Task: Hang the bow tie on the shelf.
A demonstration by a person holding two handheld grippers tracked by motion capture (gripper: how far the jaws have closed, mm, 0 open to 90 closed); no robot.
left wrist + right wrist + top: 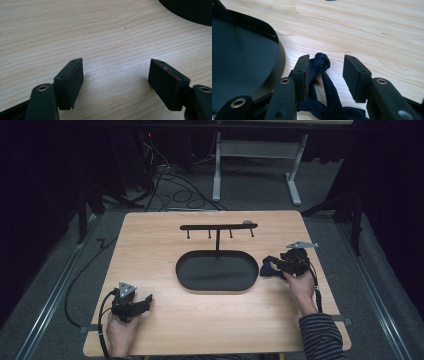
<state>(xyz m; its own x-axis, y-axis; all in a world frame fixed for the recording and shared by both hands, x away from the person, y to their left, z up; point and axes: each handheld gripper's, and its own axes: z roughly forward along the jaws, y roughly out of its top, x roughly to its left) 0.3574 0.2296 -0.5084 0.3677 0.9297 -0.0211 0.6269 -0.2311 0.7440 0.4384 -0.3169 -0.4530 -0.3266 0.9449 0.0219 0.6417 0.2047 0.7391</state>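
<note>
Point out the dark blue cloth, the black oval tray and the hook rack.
dark blue cloth (322, 62), right gripper view, on its knotted end.
black oval tray (216, 251), high view, on its far rim.
hook rack (218, 226), high view, on the middle of its crossbar.

Smooth pale wood table (150, 320) w/ visible grain, matt black tray (216, 272), dark blue gathered cloth (322, 65).

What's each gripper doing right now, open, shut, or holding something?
Left gripper: open, nothing between the jaws, resting over the bare table.
Right gripper: open around the dark blue knotted cloth; not clamped on it.
</note>
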